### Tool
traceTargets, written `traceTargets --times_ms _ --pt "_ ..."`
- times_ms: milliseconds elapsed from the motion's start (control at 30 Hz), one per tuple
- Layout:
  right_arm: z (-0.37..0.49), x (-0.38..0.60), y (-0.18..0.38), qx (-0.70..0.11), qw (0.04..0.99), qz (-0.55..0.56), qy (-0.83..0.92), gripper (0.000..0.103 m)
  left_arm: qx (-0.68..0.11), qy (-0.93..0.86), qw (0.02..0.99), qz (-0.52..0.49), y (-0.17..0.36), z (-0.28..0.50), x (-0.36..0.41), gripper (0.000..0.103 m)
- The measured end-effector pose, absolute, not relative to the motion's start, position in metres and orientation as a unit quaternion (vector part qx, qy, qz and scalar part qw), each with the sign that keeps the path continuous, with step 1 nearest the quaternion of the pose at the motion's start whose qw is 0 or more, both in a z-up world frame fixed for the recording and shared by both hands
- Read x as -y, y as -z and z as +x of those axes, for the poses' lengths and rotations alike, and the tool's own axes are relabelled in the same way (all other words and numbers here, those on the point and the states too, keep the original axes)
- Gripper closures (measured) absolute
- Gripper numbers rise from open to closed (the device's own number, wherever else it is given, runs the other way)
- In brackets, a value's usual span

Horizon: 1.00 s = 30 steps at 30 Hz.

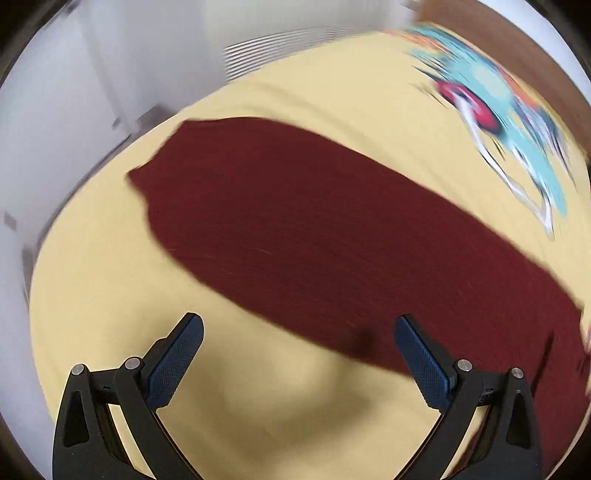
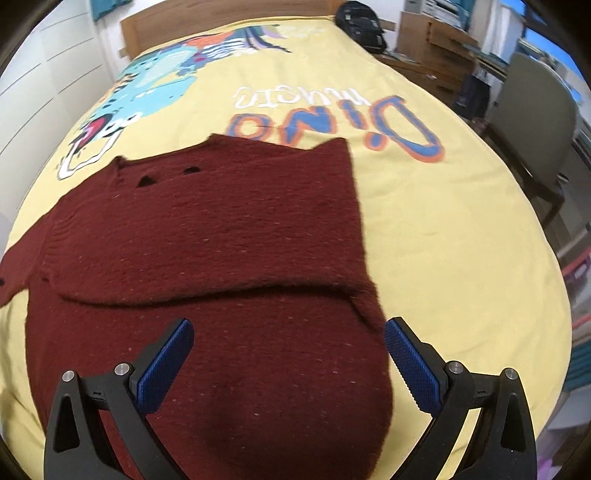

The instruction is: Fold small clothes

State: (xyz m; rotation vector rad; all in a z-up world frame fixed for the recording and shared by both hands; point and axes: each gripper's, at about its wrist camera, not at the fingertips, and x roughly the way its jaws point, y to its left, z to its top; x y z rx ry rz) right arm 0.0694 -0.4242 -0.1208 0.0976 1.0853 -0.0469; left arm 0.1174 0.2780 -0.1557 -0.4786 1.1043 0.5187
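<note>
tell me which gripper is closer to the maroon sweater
Right. The right gripper hangs open directly over the maroon sweater; the left gripper is open over the yellow bedspread beside its edge.

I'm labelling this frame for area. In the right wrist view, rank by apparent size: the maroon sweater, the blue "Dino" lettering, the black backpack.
1. maroon sweater, largest by far, though nearest the camera.
2. blue "Dino" lettering.
3. black backpack, smallest, but farthest away, so its true size is unsure.

Even, bright indoor light; the left wrist view is heavily motion-blurred, the right wrist view sharper, both fisheye-bent at the edges.
</note>
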Motion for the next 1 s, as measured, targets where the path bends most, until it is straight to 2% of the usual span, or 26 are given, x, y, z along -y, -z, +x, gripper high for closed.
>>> traceTargets --times_ms 300,433,467,500,533,567,600,667,1000 --pt "0.067 0.427 0.125 -0.527 0.848 0.046 0.037 0.001 -0.489 -0.311 0.741 -0.339 0.177 0.122 -0.341 0.001" --pt "0.068 0.425 0.126 -0.529 0.847 0.039 0.037 0.001 -0.487 -0.315 0.741 -0.338 0.182 0.123 -0.348 0.004" --pt "0.069 0.424 0.127 -0.531 0.846 0.038 0.037 0.001 -0.488 -0.312 0.746 -0.330 0.181 0.123 -0.345 0.010" --pt "0.069 0.424 0.127 -0.532 0.845 0.038 0.037 0.001 -0.497 -0.303 0.749 -0.316 0.185 0.125 -0.349 0.023" --pt "0.070 0.425 0.127 -0.532 0.845 0.039 0.038 0.001 -0.501 -0.296 0.754 -0.306 0.184 0.125 -0.347 0.030" --pt "0.070 0.425 0.126 -0.531 0.845 0.039 0.038 0.001 -0.500 -0.290 0.761 -0.294 0.181 0.127 -0.345 0.043" --pt "0.070 0.425 0.126 -0.530 0.846 0.039 0.038 0.001 -0.499 -0.282 0.766 -0.292 0.179 0.127 -0.344 0.065" --pt "0.071 0.425 0.123 -0.528 0.847 0.037 0.039 0.001 -0.492 -0.256 0.774 -0.304 0.174 0.128 -0.344 0.089" --pt "0.075 0.417 0.114 -0.518 0.854 0.038 0.026 0.001 -0.475 -0.166 0.835 -0.223 0.111 0.114 -0.301 0.092"
